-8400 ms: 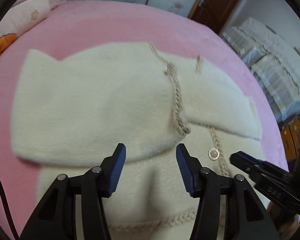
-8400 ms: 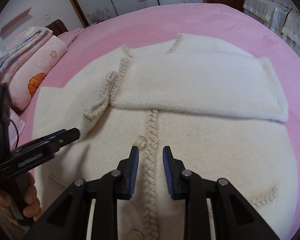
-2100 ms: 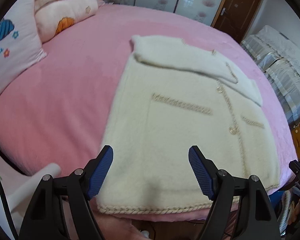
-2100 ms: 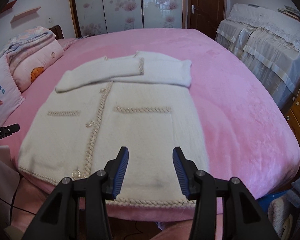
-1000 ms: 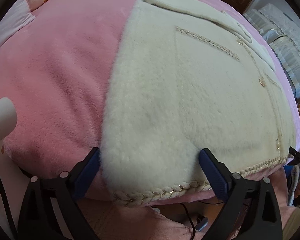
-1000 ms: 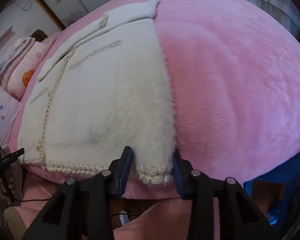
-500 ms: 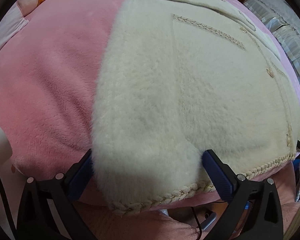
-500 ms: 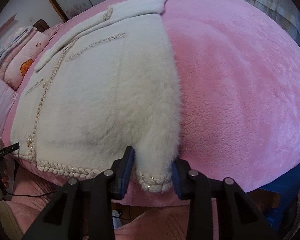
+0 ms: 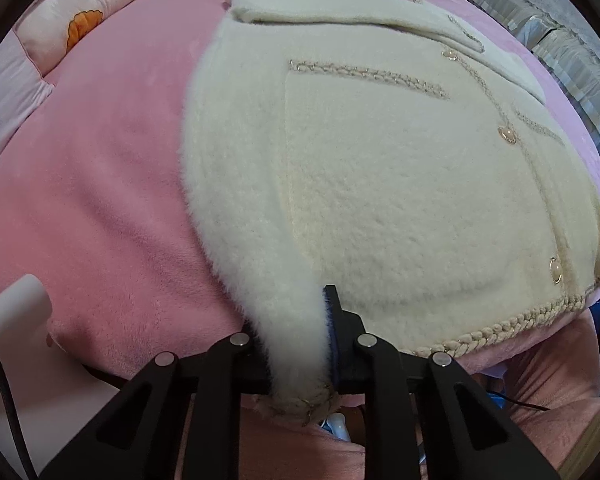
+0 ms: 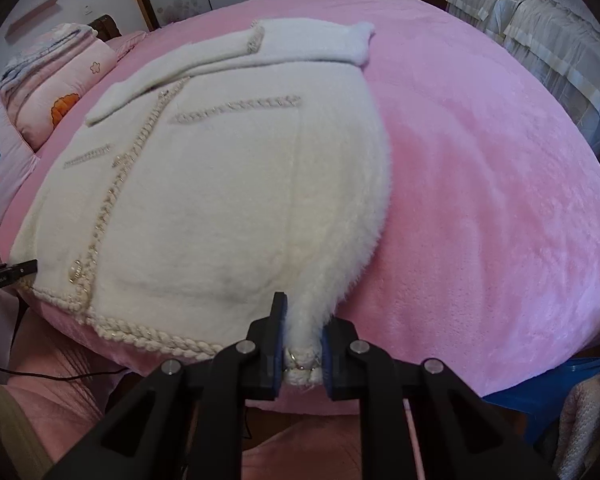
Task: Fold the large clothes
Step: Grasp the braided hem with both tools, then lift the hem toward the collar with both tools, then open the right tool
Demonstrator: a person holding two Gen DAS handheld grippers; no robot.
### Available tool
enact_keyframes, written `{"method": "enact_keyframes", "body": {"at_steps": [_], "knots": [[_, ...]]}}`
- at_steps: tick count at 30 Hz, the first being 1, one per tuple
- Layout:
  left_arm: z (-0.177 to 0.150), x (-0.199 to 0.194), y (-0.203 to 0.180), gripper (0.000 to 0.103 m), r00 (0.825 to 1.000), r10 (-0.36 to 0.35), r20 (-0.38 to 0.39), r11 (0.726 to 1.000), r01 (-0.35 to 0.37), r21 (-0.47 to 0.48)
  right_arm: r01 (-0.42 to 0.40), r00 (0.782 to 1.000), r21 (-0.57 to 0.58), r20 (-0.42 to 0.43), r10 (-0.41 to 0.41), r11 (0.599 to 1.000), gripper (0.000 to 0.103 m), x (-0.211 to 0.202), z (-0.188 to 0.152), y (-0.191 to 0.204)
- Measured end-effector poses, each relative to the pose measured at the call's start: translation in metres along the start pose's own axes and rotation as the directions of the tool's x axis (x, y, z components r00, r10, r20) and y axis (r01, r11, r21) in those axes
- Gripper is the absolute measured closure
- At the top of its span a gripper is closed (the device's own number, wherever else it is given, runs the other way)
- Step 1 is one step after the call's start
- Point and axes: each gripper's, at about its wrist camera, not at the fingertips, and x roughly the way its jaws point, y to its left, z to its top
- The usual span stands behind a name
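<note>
A fluffy cream cardigan [image 9: 380,184] with braided trim and pearl buttons lies face up on the pink bed, sleeves folded across its far end. It also shows in the right wrist view [image 10: 228,200]. My left gripper [image 9: 296,344] is shut on the cardigan's near left hem corner at the bed's front edge. My right gripper [image 10: 302,344] is shut on the near right hem corner, with the braided hem pinched between its blue pads [image 10: 278,336]. Both corners are bunched and lifted slightly.
The pink blanket [image 10: 480,200] covers the whole bed. Pillows and folded bedding [image 10: 52,80] sit at the far left. A covered sofa [image 10: 540,40] stands to the right. A white object [image 9: 16,320] is at the near left bed edge.
Both grippers have closed on the hem corners: the left jaws were wide open half a second ago. The corners are now gathered into the jaws and raised a little.
</note>
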Motion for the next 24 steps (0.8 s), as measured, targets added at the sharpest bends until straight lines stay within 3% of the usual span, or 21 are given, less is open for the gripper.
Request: {"method": "enact_keyframes", "body": {"at_steps": [6,12,20,24], "knots": [[0.014,-0.031,0.004,0.090,0.994,-0.080,0.075,0.992,0.087,-0.086,-0.053,0.995,0.020,0.090,0.051,0.998,0.090,-0.033,0.019,0.005],[0.041,-0.086,0.018,0.091,0.965,-0.174,0.195,0.966,0.206,-0.157,-0.124,0.976,0.044,0.184,0.114,0.991,0.090,-0.066,0.050,0.008],[0.122,-0.120,0.041,0.091,0.924,-0.255,0.285,0.908,0.330,-0.258,-0.226,0.938,0.108,0.294,0.186,0.968,0.090,-0.091,0.119,-0.005],[0.180,-0.116,0.047,0.091,0.918,-0.242,0.314,0.903,0.332,-0.273,-0.244,0.922,0.151,0.341,0.181,0.958,0.090,-0.087,0.173,-0.020]]}}
